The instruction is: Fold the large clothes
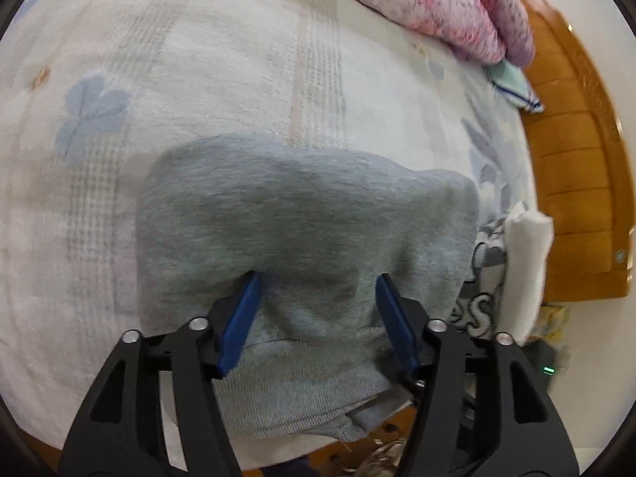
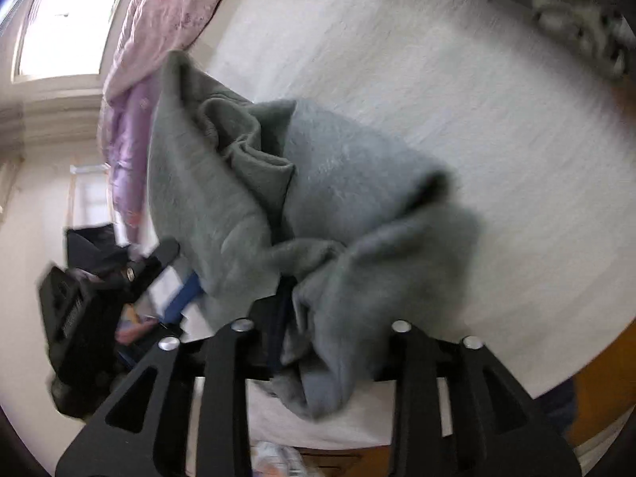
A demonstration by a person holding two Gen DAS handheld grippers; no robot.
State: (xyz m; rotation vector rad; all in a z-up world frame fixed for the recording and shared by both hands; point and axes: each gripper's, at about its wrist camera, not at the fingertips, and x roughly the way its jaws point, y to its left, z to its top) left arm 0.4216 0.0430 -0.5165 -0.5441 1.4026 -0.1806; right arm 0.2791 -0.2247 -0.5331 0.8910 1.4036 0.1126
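Left wrist view: left tongs point(image 1: 318, 278) spread wide, blue fingers point(image 1: 238, 326) astride the grey knitted sweatshirt point(image 1: 302, 214), gripping nothing. Sweatshirt near centre on the pale fleece bed blanket point(image 1: 198, 59), smooth at twelve o'clock, ribbed hem at six. Pink floral quilt point(image 1: 437, 0) at one o'clock.

Right wrist view: right tongs point(image 2: 286, 318) buried in bunched sweatshirt point(image 2: 338, 198); opening impossible to tell. Likely mid-fold: still rumpled, flattening left.

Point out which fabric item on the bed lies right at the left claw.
The plain grey knit sweatshirt, spread between the open left claw fingers. The pink floral quilt and folded white cloth lie farther off.
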